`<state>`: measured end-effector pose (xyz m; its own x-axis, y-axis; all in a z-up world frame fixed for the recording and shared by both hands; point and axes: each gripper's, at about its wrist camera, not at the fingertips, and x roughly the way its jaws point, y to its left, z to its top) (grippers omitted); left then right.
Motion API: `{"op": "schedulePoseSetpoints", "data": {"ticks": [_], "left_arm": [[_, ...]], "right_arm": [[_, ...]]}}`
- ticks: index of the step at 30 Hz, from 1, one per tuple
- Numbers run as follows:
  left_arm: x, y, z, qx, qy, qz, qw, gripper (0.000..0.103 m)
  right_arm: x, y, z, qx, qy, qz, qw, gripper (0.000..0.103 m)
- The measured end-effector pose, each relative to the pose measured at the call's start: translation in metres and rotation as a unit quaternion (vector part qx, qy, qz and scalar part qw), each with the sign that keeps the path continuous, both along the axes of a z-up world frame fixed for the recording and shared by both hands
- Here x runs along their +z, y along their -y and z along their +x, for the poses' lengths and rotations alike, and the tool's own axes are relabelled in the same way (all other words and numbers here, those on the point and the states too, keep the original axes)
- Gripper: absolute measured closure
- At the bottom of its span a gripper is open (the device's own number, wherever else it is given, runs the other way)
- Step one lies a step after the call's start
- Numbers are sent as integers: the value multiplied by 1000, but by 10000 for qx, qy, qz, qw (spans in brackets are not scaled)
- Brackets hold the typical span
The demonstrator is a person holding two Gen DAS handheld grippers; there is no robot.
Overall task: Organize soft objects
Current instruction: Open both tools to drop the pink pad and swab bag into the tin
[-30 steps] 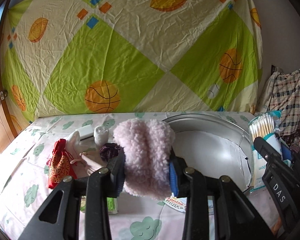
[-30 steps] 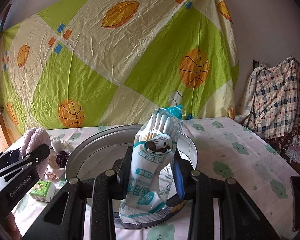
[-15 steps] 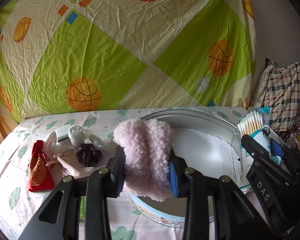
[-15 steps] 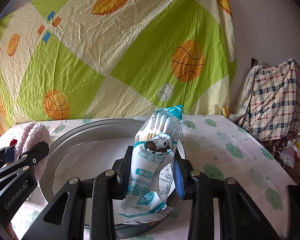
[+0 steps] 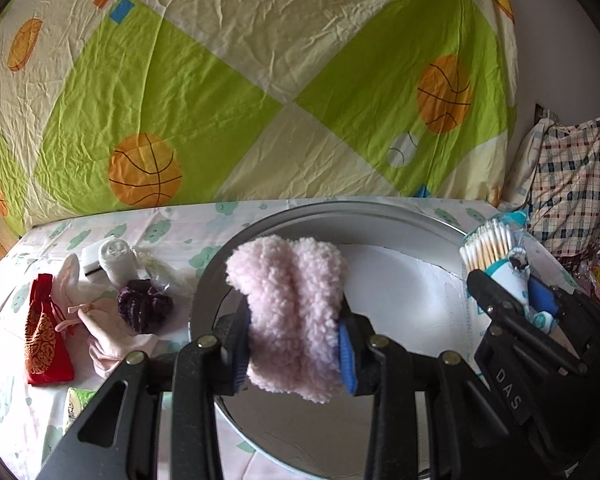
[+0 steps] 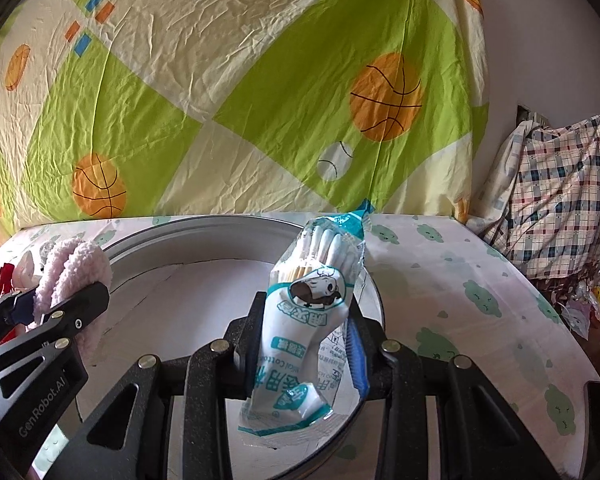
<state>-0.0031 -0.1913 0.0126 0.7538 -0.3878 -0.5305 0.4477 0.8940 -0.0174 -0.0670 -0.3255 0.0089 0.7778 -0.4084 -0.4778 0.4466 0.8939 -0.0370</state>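
My left gripper (image 5: 294, 344) is shut on a fluffy pink fleece item (image 5: 288, 308), held over the near left part of a round metal tray (image 5: 340, 212). My right gripper (image 6: 304, 340) is shut on a plastic bag of cotton swabs (image 6: 312, 312), which stands upright over the tray's (image 6: 172, 228) near right side. Each gripper shows at the edge of the other's view: the right gripper (image 5: 536, 316) with its swab bag (image 5: 496, 248), and the left gripper (image 6: 36, 320) with the fleece (image 6: 76, 264).
Left of the tray lie a red embroidered pouch (image 5: 44, 340), a pale pink cloth (image 5: 100, 320), a dark purple scrunchie (image 5: 144, 308) and a white roll (image 5: 116, 256). A green packet (image 5: 76, 400) sits near the front. A checked cloth bundle (image 6: 560, 200) stands at the right.
Both grippers have moved forward and a little down over the tray with their loads. The items on the left have slid further left in the left wrist view.
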Motion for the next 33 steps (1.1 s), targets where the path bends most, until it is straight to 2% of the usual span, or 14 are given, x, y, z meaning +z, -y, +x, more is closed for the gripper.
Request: {"op": "schedulePoseSetpoints", "data": {"ticks": [12, 14, 16, 17, 19, 20, 22, 23, 26, 33], "left_arm": [[-17, 9, 13, 22, -242, 139, 9996, 68], [-19, 10, 14, 58, -241, 172, 9995, 63], [-18, 7, 16, 156, -233, 110, 9995, 50], [-17, 4, 17, 218, -231, 61, 9995, 44], [-14, -3, 17, 295, -191, -94, 9993, 21], [-11, -7, 16, 278, -149, -207, 9993, 18], [-4, -16, 11, 299, 32, -333, 9990, 3], [-1, -21, 7, 367, 197, -358, 9985, 0], [8, -40, -3, 576, 600, -424, 9956, 0], [11, -88, -8, 1235, 858, -597, 9868, 0]], "right_arm": [[-10, 6, 13, 356, -216, 206, 9989, 64], [-10, 7, 14, 454, -216, 283, 9983, 61], [-10, 8, 14, 553, -168, 359, 9977, 39], [-9, 8, 12, 482, -136, 328, 9982, 36], [-4, 10, 7, 364, 15, 290, 9989, 28], [-1, 13, 3, 318, 149, 345, 9988, 26], [5, 21, -8, 148, 515, 484, 9974, 14], [8, 24, -14, 48, 699, 532, 9961, 14], [15, 35, -28, -296, 1063, 643, 9918, 13], [20, 62, -56, -1261, 1590, 912, 9749, 13]]}}
